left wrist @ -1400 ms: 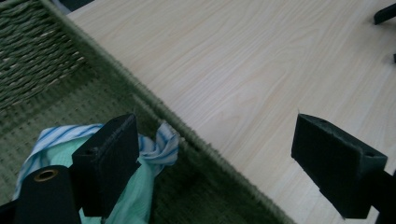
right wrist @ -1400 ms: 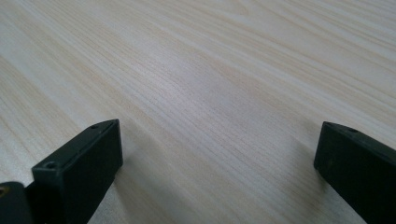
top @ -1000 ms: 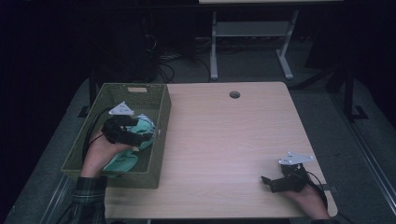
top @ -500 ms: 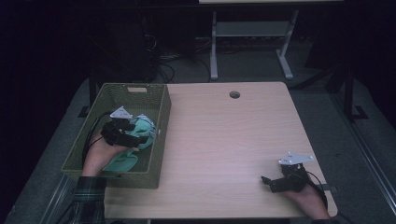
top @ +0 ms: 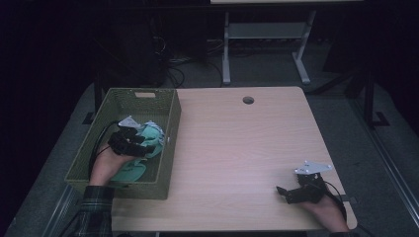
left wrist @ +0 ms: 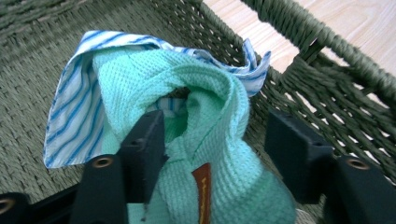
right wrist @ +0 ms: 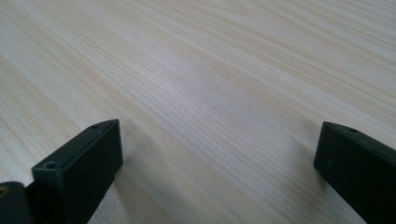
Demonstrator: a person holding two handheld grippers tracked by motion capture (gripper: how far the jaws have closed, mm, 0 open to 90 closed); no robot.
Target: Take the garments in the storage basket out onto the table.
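Note:
A green waffle-weave towel point(left wrist: 210, 84) with a brown tag point(left wrist: 201, 186) is bunched up inside the olive woven basket point(top: 170, 148) at the table's left. A blue-striped white cloth point(left wrist: 70, 121) lies wrapped around its far side. My left gripper point(left wrist: 217, 140) is in the basket, its jaws partly closed with the towel's bulk pressed between them. From above, the left gripper point(top: 142, 147) sits against the towel point(top: 152, 136). My right gripper point(top: 282, 192) rests on the table's near right corner. In its own view the right gripper point(right wrist: 217, 154) is open, with bare wood between its jaws.
The basket's right wall point(left wrist: 327, 60) stands just beyond the towel, with the light wood table point(top: 237, 148) behind it. A round cable hole point(top: 248, 100) is near the table's far edge. A metal stand point(top: 267, 34) is on the floor beyond.
The left hand and gripper have shifted slightly toward me inside the basket with the towel bunched at the jaws. The right gripper has stayed still.

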